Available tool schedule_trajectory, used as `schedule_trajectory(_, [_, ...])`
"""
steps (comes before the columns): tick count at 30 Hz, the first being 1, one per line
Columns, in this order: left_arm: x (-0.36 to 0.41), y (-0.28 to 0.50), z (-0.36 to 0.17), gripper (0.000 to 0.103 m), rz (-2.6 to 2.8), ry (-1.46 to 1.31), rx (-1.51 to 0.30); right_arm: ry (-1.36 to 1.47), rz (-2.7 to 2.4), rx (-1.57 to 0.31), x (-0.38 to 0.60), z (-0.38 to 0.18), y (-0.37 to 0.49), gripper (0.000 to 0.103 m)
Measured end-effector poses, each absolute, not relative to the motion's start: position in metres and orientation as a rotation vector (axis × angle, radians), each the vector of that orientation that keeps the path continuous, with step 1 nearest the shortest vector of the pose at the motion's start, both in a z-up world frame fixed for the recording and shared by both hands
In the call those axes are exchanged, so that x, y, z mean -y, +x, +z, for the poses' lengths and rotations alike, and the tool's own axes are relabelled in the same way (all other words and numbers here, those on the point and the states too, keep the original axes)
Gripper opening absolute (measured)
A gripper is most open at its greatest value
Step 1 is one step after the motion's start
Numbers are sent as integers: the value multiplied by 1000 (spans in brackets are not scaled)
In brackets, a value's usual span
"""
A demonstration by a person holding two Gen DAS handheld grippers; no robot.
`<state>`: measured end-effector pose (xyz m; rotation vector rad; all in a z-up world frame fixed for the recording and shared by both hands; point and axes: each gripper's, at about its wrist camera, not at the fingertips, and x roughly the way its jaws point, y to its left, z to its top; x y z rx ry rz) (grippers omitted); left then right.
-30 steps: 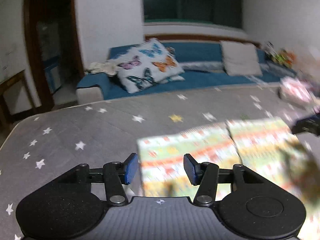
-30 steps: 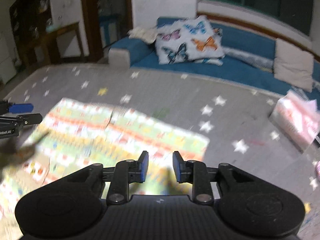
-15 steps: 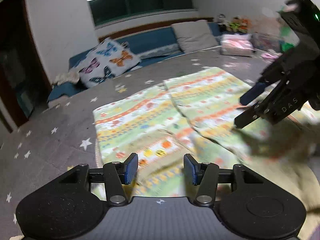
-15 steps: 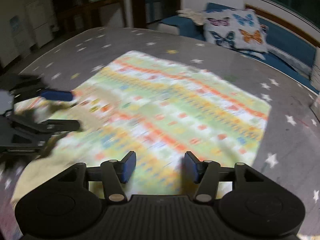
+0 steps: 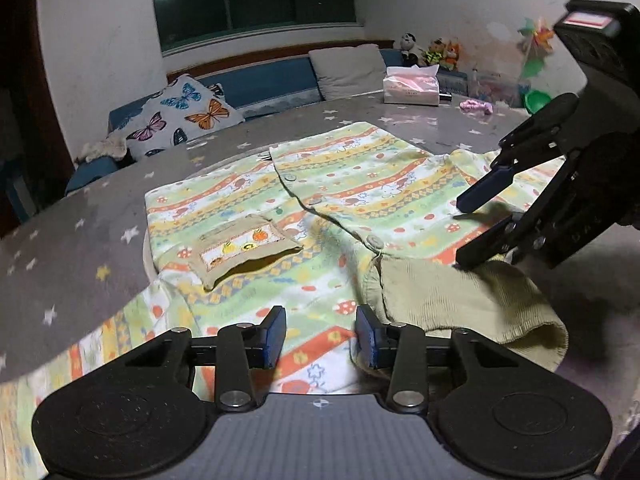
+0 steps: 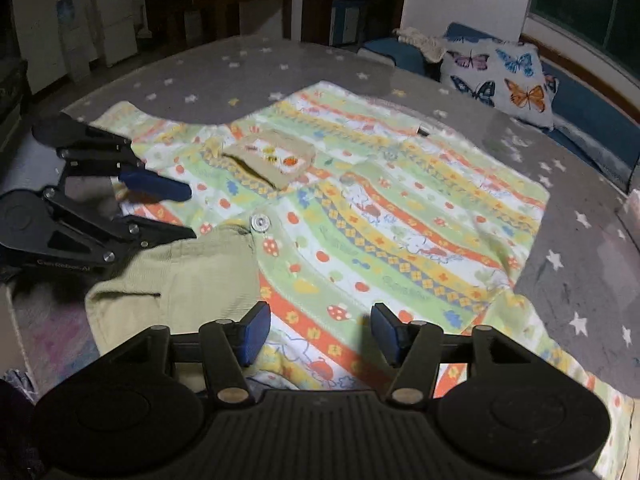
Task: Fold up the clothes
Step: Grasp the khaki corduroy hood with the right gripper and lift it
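Blue pads line the fingers of the left gripper, which are closing above the near end of a striped children's shirt, with only cloth below them and nothing pressed between the pads. The right gripper has its fingers released and spread above the same end of the garment, near the olive ribbed collar. Nothing is grasped by either one.

The shirt lies flat, front side up, on a grey bed cover with stars. Its long axis runs away from the cameras: the collar is at the near end and the hem points toward the butterfly pillow. The button line follows this axis, and a beige chest pocket sits beside it. A pack of tissues lies far behind the hem.
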<state>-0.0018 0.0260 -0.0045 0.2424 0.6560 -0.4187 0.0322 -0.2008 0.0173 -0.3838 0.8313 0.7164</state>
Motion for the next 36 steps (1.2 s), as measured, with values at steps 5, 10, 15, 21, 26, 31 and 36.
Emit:
schedule_trajectory(5, [-48, -9, 13, 44, -354, 177, -633, -358, 804, -777, 194, 32, 14, 52])
schedule_trajectory(10, [-50, -20, 22, 44, -352, 177, -603, -405, 874, -775, 171, 17, 2, 44])
schedule_trajectory(15, [-40, -20, 21, 44, -385, 165, -589, -427, 857, -764, 160, 3, -4, 13])
schedule_trajectory(21, [-34, -2, 14, 34, -396, 107, -607, -184, 804, -768, 198, 29, 5, 4])
schedule_trajectory(26, [-30, 13, 4, 26, -416, 27, -646, 72, 770, -787, 238, 41, 20, 4])
schedule_trajectory(31, [-21, 16, -2, 23, -449, 12, -665, 145, 767, -791, 247, 40, 24, 4])
schedule_trajectory(36, [-23, 2, 18, 23, -388, 35, -563, 133, 764, -769, 245, 43, 23, 4])
